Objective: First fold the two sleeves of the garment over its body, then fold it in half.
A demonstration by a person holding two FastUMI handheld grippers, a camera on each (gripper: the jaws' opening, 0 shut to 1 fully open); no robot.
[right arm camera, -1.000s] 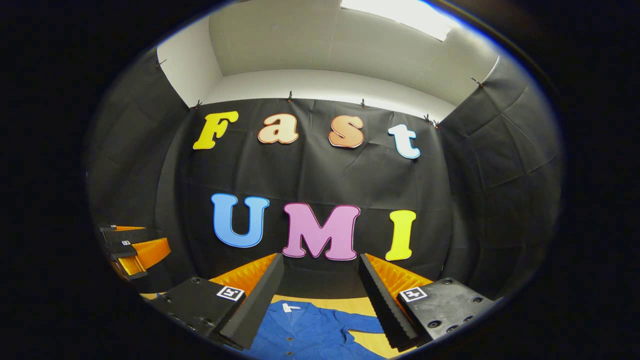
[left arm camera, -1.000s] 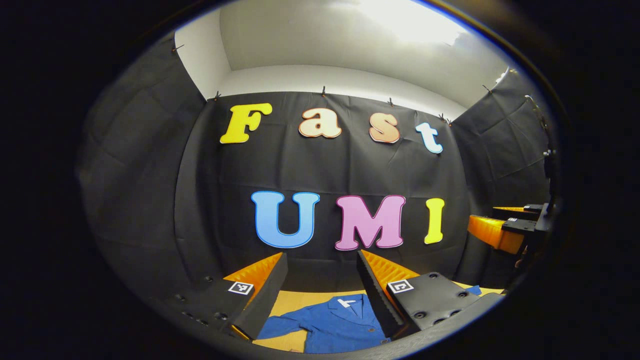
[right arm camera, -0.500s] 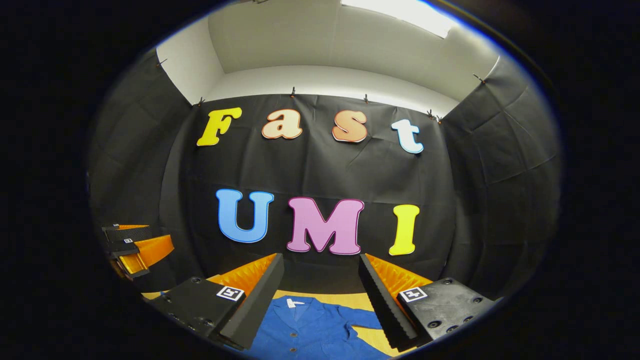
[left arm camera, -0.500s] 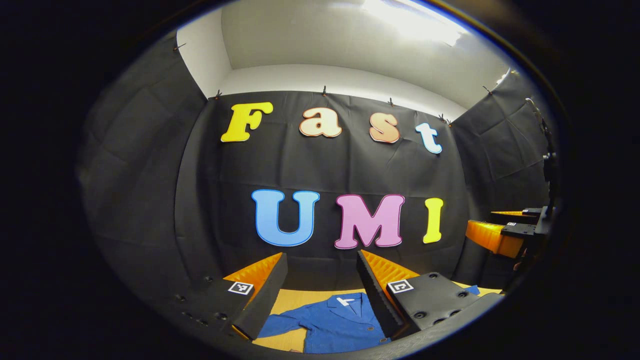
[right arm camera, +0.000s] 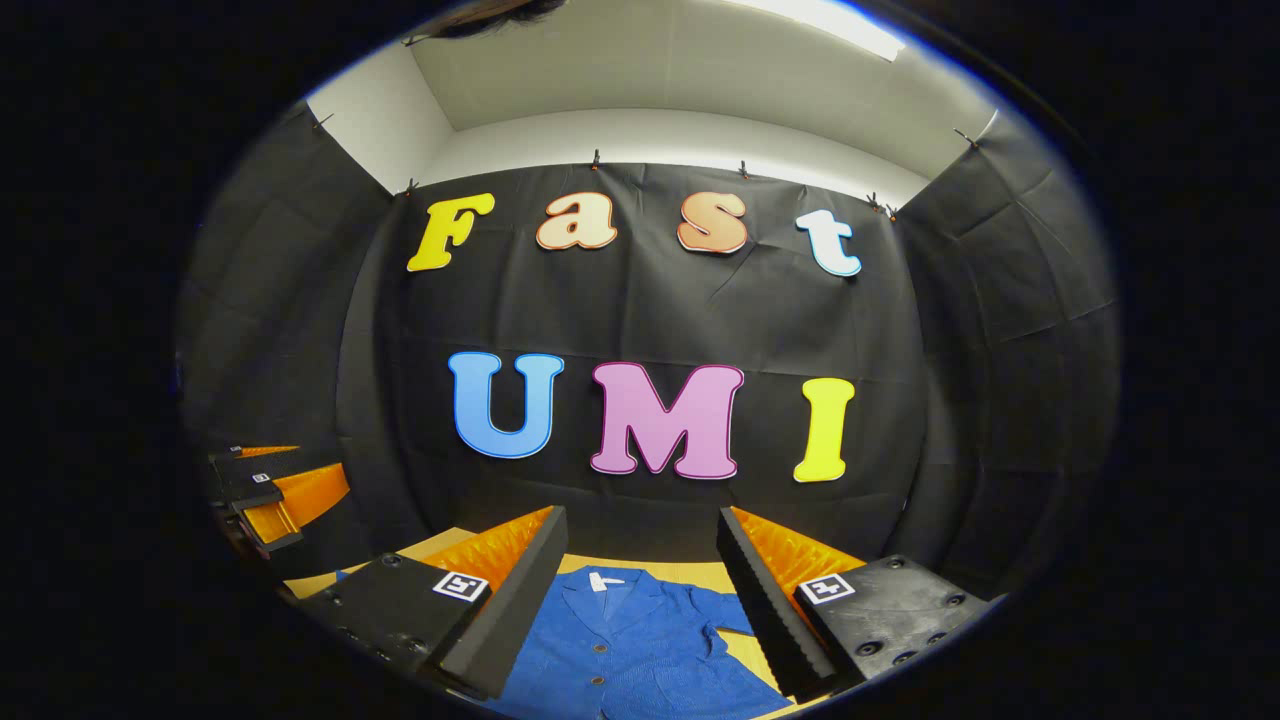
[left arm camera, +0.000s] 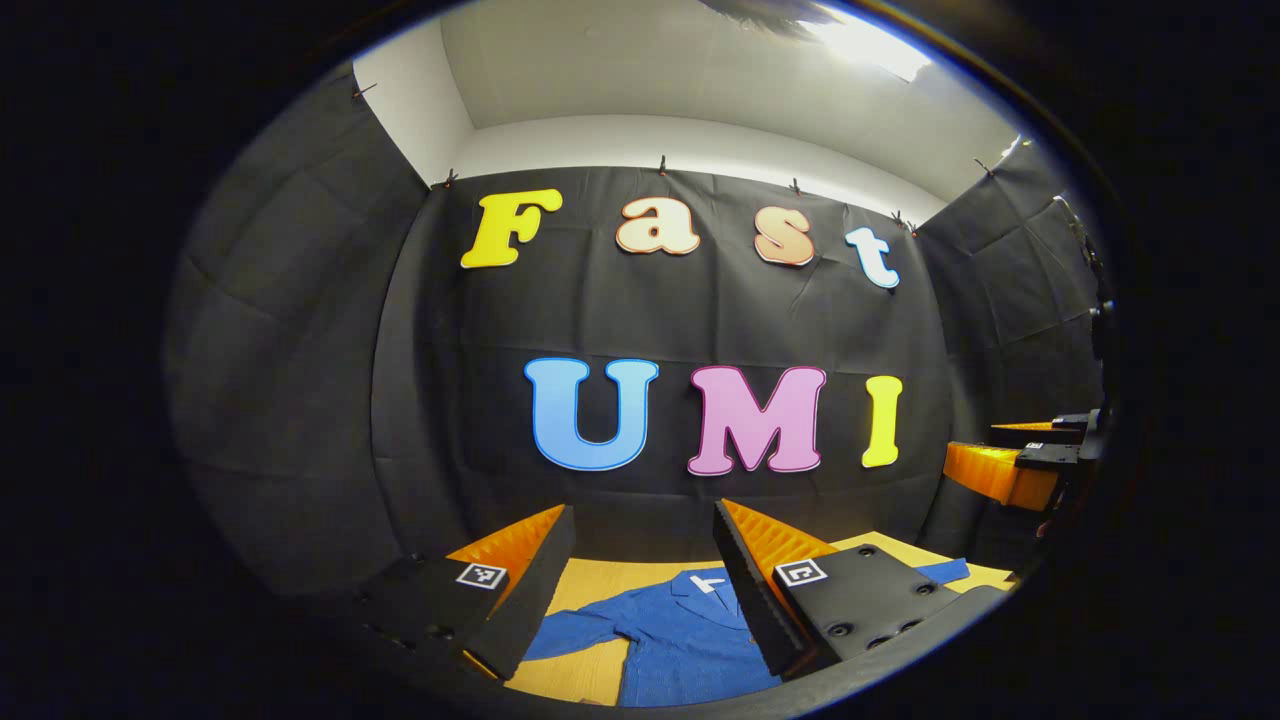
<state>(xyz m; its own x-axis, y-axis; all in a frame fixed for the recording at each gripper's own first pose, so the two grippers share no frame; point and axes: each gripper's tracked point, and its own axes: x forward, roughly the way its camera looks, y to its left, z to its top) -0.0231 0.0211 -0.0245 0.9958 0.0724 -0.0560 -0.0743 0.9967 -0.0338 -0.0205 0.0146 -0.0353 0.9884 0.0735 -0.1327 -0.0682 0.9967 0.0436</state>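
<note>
Lying flat, garment (right arm camera: 640, 645) collar toward wall

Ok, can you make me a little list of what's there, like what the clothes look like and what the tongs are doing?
garment: blue jacket, lying flat, collar toward the wall
sleeves: spread out, not folded; one sleeve shows in the left gripper view
surface: yellow table
left tongs: open, above the jacket, holding nothing
right tongs: open, above the jacket, holding nothing
folding: not started
</note>
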